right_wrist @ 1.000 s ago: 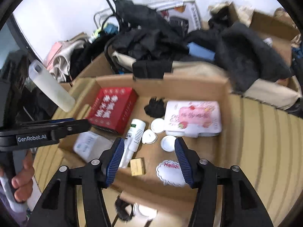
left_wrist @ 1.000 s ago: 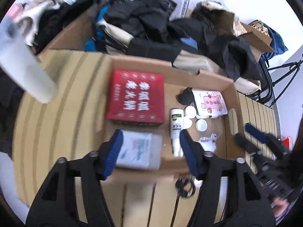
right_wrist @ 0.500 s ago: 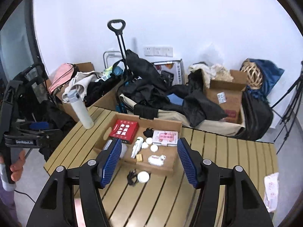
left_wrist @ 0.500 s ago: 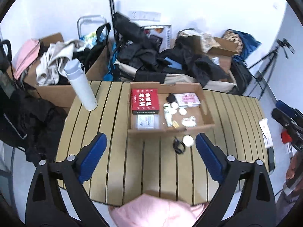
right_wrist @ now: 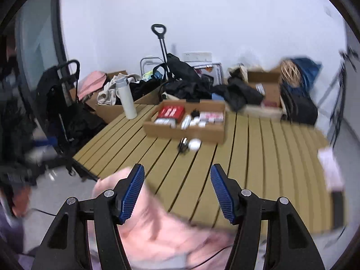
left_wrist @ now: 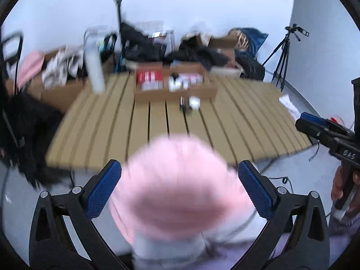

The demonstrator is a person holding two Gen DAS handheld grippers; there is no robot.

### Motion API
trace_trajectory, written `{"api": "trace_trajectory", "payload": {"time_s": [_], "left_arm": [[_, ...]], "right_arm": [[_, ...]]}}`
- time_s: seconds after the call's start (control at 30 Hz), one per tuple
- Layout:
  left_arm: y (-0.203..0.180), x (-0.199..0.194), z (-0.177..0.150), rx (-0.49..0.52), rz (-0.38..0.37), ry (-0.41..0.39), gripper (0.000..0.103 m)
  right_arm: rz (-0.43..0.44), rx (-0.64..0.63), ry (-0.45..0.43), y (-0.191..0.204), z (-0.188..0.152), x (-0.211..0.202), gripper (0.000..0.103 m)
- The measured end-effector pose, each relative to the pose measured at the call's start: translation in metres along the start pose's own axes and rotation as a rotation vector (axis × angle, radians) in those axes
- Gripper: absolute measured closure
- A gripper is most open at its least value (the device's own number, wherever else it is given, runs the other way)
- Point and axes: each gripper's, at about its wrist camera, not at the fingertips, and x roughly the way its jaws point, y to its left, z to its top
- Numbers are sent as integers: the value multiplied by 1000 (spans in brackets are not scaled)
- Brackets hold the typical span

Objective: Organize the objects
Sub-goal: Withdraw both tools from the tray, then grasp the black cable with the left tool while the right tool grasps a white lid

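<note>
Sitting on the slatted tabletop (right_wrist: 247, 148), the cardboard box (right_wrist: 186, 132) already holds a red box (right_wrist: 171, 112), a white tube (right_wrist: 185, 122), a pink-printed pack (right_wrist: 211, 116) and some small white lids. Two things remain outside it, just in front of its near wall: a small white jar (right_wrist: 194, 144) and a dark tangled item (right_wrist: 183, 146) touching or nearly touching it. By my reading, sorting is mostly done and these two are the step in hand.

Both tools hang well back from the tabletop. The left gripper (left_wrist: 180, 189) has its jaws wide apart and empty; the right gripper (right_wrist: 177, 190) likewise stands parted, holding nothing. A blurred pink garment (left_wrist: 177, 189) fills the foreground.

Next, one gripper must reach forward and down over the jar.
</note>
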Motion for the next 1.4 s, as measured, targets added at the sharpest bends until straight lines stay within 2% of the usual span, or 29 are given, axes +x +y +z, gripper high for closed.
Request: {"api": "trace_trajectory", "payload": {"time_s": [0.07, 0.13, 0.17, 0.2, 0.27, 0.5, 0.6, 0.7, 0.87, 0.93, 1.03, 1.1, 1.13, 1.23, 1.3, 1.37, 1.4], "left_arm": [[1, 8, -32, -50, -35, 37, 0], [-1, 16, -43, -35, -50, 89, 0], [-2, 16, -44, -30, -31, 90, 0], [-2, 15, -44, -31, -11, 75, 0], [-1, 10, -42, -26, -14, 34, 0], [1, 19, -46, -58, -22, 43, 0], [1, 31, -38, -61, -15, 22, 0], [-1, 55, -16, -36, -6, 1, 0], [-8, 122, 45, 23, -13, 22, 0], [-14, 155, 68, 42, 23, 47, 0], [-19, 212, 98, 42, -18, 83, 1], [-15, 243, 111, 7, -18, 118, 11], [-10, 265, 120, -28, -23, 151, 22], [5, 306, 131, -131, -56, 220, 37], [7, 324, 132, -159, -60, 243, 39], [5, 344, 131, -140, -53, 272, 40], [1, 351, 130, -122, -62, 282, 40]], "right_arm": [[11, 30, 26, 7, -29, 3, 38], [8, 21, 69, 18, -52, 12, 38], [1, 12, 81, 21, -55, 15, 38], [-12, -1, 102, 24, -58, 20, 38], [-13, -7, 90, 27, -60, 19, 38], [-27, 1, 83, 19, -61, 22, 38], [-62, 0, 84, 13, -68, 31, 38], [-47, 6, 111, 0, -68, 49, 38], [-51, 48, 148, -34, -50, 90, 38], [-57, 71, 150, -49, -37, 107, 38], [-69, 109, 157, -72, -13, 137, 38], [-64, 119, 162, -83, 1, 156, 38], [-64, 117, 167, -86, 7, 164, 38], [-52, 105, 182, -100, 30, 201, 38], [-43, 94, 191, -107, 42, 226, 38], [-32, 80, 220, -112, 52, 255, 39], [-25, 70, 229, -114, 58, 271, 43]]}}
